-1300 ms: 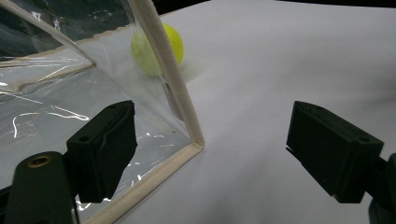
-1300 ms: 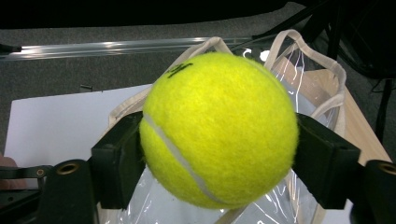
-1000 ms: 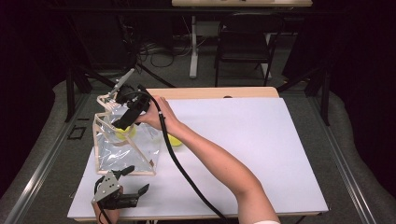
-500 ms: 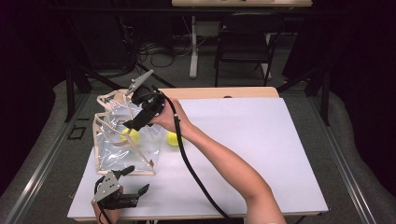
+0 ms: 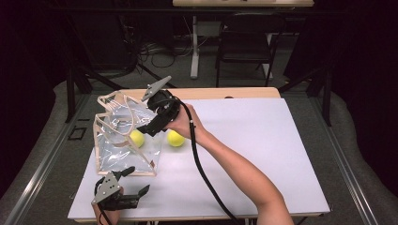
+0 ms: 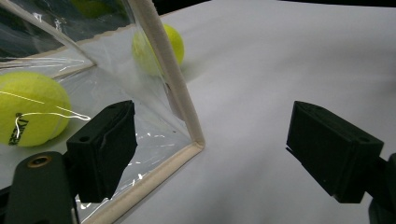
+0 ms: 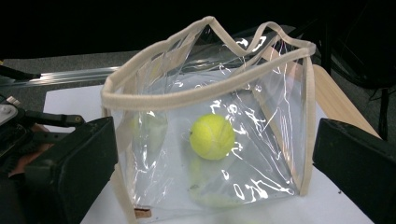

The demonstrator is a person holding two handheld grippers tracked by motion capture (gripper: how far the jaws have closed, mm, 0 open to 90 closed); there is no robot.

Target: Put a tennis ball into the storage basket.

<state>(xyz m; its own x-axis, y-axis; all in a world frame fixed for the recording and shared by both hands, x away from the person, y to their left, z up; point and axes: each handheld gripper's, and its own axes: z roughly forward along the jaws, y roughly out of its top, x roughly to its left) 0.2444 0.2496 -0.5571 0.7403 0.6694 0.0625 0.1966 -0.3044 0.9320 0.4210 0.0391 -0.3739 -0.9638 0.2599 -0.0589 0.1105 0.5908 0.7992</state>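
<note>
Now both grippers, left (image 5: 133, 182) and right (image 5: 148, 127), gape empty; crinkled clear bag (image 5: 123, 140) blurs one fuzzy tennis ball (image 5: 136, 138).

A yellow tennis ball (image 7: 212, 136) lies inside the clear, beige-trimmed bag (image 7: 205, 93), framed by the spread claw (image 7: 224, 186).

The bag (image 7: 261, 154) is clear, glossy plastic edged with matt beige cloth tape. Both tennis balls (image 5: 136, 138) (image 5: 175, 138) look fuzzy yellow felt. The table (image 5: 263, 140) is matt white with a wooden far edge.
</note>
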